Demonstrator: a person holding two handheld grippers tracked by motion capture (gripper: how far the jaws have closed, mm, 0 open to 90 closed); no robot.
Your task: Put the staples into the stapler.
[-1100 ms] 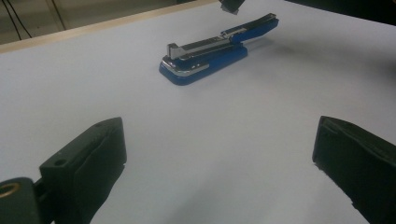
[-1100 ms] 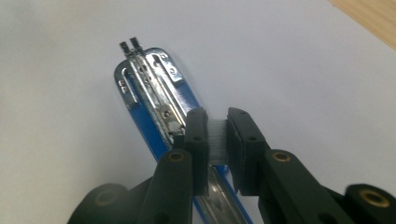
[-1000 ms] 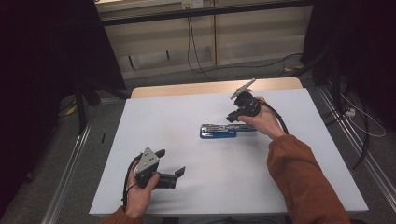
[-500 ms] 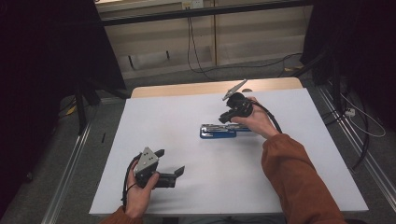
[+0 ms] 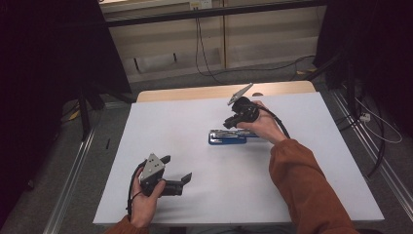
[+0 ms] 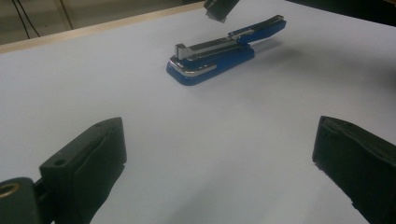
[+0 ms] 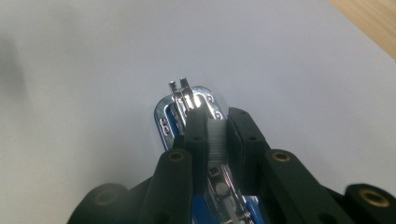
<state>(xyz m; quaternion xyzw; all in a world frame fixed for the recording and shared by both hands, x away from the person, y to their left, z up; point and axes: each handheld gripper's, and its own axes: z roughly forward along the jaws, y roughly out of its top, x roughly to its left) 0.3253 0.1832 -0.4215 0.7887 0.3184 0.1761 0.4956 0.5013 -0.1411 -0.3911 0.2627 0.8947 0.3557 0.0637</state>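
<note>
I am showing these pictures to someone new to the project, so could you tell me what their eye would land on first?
The blue stapler, lying opened near the middle of the white table. The right gripper is over it, jaws shut on a strip of staples above the stapler's metal channel. The left gripper rests open near the table's front left.

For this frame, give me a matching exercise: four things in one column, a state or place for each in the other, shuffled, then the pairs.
Things:
1. left claw
2. right claw
3. blue stapler
4. staple strip

States:
A. lies opened on the white table
B. pinched between two black jaws
C. jaws wide apart, holding nothing
D. closed on a strip above the stapler

Pairs: 1-C, 2-D, 3-A, 4-B
</note>
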